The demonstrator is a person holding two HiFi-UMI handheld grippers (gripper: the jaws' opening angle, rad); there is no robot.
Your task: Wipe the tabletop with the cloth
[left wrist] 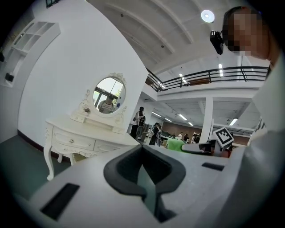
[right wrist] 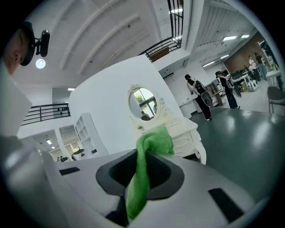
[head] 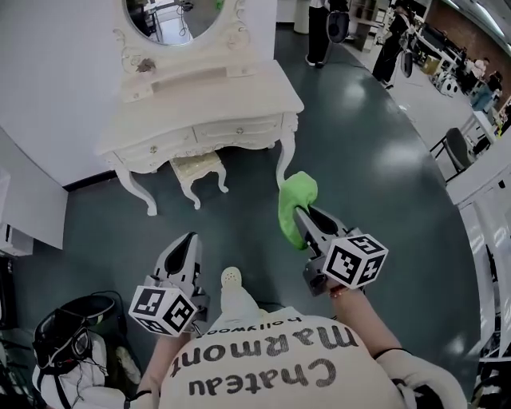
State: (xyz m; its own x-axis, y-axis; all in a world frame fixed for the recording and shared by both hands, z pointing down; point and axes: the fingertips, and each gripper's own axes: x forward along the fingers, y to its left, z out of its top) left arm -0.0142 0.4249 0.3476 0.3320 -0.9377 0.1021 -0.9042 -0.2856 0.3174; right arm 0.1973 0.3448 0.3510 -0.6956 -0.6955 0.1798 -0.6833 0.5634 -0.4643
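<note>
Tabletop (head: 209, 106) belongs to a white carved dressing table w/ two front drawers. The table stands on a dark grey-green floor (head: 375, 184) against a white wall, ahead of the person and apart from both grippers. Other people stand among desks and chairs in the bkgd, top right.

The person's pale shirt (head: 263, 367) w/ dark lettering fills the bottom of the head view. An oval mirror (head: 176, 16) rises at the table's back edge. A matching white stool (head: 198, 166) sits partly under the front, between the legs.

L gripper (head: 188, 238) is held low at left, pointing toward the table. Its own view shows the dark pads (left wrist: 122, 167) brought together w/ nothing gripped, table and mirror beyond.

R gripper (head: 302, 216) is at right, a bit further fwd, jaws clamped on the green cloth (head: 296, 201). The cloth bunches up past the jaw tips in mid-air over the floor. In the head view it is near the table's right front leg, not touching the tabletop. In the right gripper view a tail of it runs down between the pads toward the camera.

One pale shoe (head: 230, 276) shows between the grippers.
</note>
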